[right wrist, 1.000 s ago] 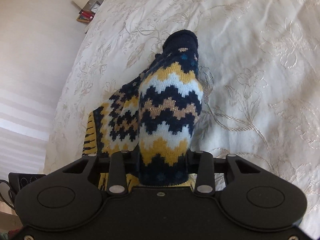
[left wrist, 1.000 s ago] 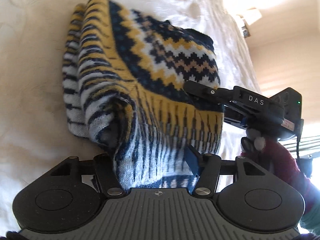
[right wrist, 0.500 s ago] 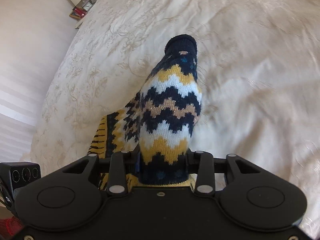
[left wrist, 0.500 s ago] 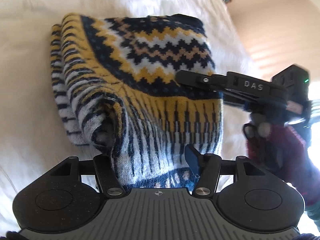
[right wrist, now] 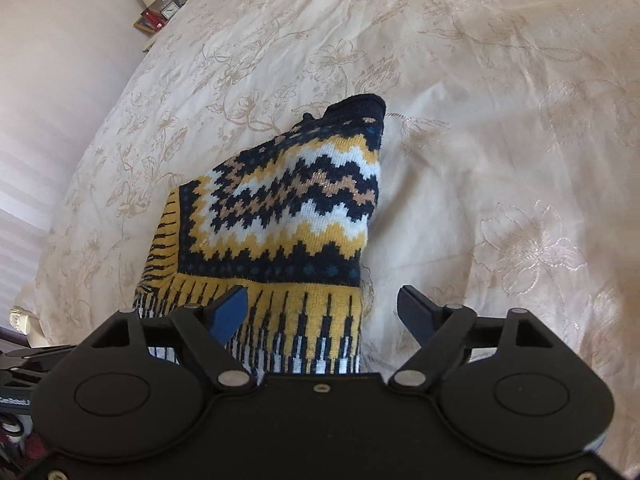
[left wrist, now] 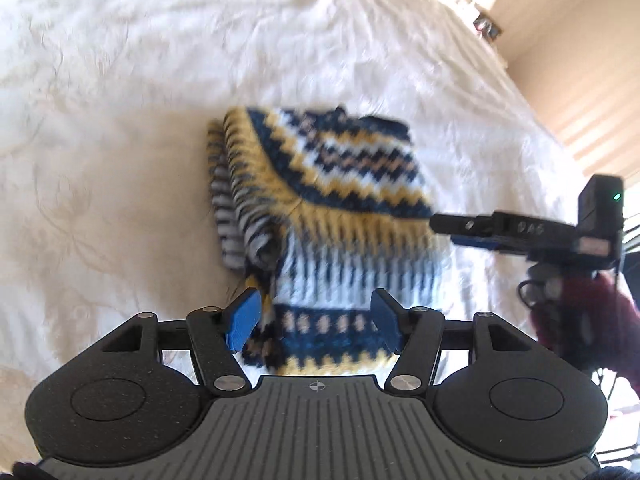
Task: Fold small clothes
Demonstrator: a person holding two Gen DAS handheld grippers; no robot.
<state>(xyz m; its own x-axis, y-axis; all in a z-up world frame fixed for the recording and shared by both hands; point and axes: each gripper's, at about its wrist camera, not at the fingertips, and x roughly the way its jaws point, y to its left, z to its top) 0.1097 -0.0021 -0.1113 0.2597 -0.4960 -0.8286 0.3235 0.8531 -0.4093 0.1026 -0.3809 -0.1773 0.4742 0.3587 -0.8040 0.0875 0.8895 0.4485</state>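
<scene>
My left gripper has a black speckled body with two round discs, a grey ribbed centre plate bearing a small crosshair mark, silver screws at the linkage pivots, and blue pads on its black fingers. My right gripper is all black with the same discs and screws, one finger faced blue. From the left camera it shows pale lettering, a green light, dark cables, and my maroon-gloved hand.

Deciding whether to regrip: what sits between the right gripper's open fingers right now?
In the right wrist view, the right gripper is open, with the folded sweater's yellow-and-navy striped hem filling the left part of the gap, bare bedspread the rest.
</scene>
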